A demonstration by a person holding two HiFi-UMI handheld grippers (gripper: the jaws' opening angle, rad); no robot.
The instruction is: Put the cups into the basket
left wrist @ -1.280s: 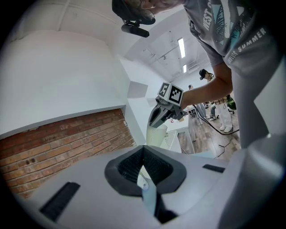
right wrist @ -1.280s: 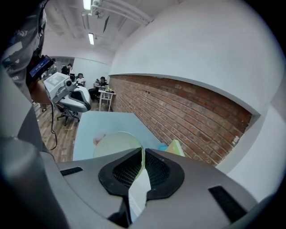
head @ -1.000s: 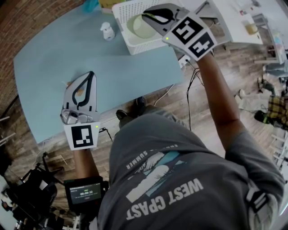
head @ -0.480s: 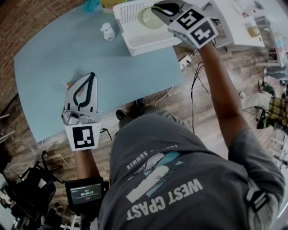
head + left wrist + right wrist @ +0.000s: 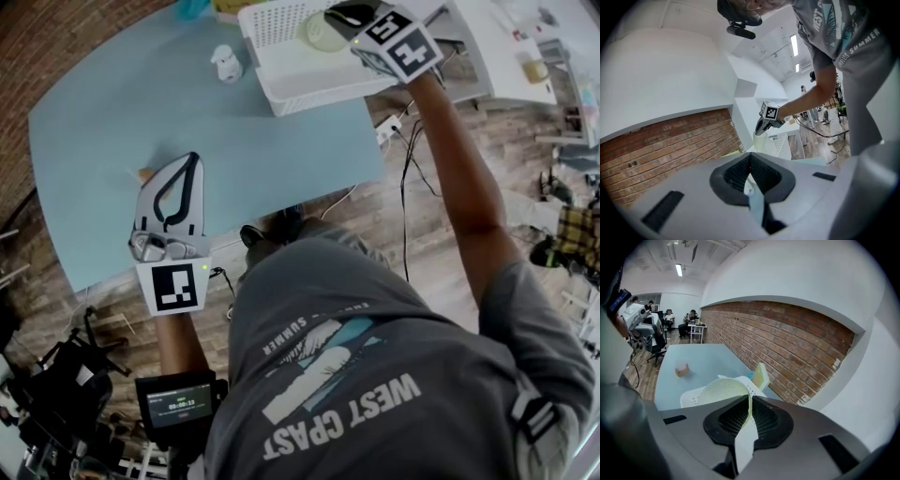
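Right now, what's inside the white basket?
A pale green cup, gripped at its rim by the right tongs, hangs within the basket outline. The rest shows bare white floor. The corner beneath cup and tongs is covered.

We're at a pale blue table [image 5: 272,159] up against a red brick wall [image 5: 787,348], with plank wood floor [image 5: 370,220] underneath, white wall [image 5: 797,277] above and strip lights [image 5: 678,270] on the ceiling.

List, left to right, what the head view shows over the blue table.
From the left: left tool → small white figurine → pale green cup, pinched by the right tool.
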